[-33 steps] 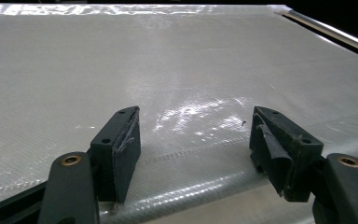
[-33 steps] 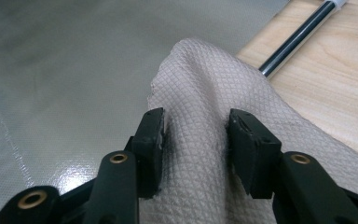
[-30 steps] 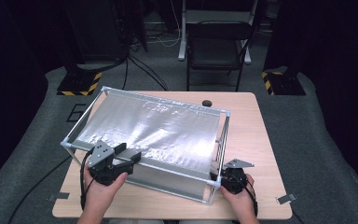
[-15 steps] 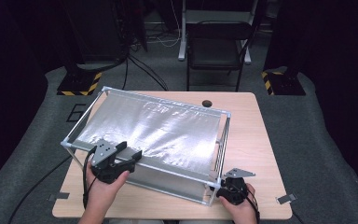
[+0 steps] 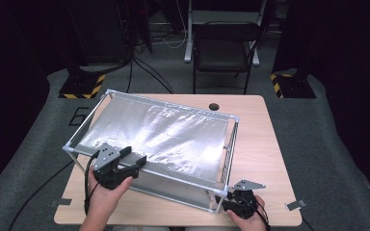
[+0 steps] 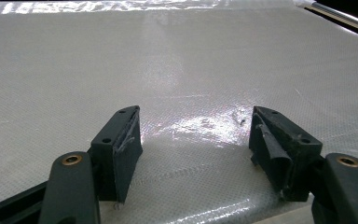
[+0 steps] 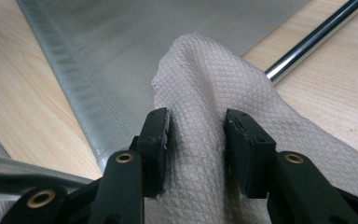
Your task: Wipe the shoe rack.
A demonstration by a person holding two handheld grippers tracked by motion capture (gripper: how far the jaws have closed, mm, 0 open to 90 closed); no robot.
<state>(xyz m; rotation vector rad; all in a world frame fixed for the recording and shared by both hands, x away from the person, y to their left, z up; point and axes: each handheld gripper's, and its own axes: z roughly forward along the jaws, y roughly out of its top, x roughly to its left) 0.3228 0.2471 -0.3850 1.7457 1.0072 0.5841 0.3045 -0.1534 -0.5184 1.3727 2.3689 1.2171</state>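
A: What is in my right claw?

B: A beige waffle-weave cloth [image 7: 205, 121], bunched into 1 soft fold between my right gripper [image 7: 196, 140] pads. I am pinching it at the near right corner of the table, just beside the frame's corner post.

A: How will it handle?

B: Light and limp, I judge; it drapes and will slip if gripped by a thin edge, so a thick gathered fold is the place to hold.

A: And the other claw?

B: My left gripper [image 6: 193, 140] has its 2 jaws spread, holding nothing, over the near left edge of the shiny silver woven sheet [image 5: 159, 134] stretched on the metal tube frame [image 5: 229, 149].

A: Beyond that?

B: The pale wooden table [image 5: 265, 139], then a black folding chair [image 5: 224, 53] at the far side.
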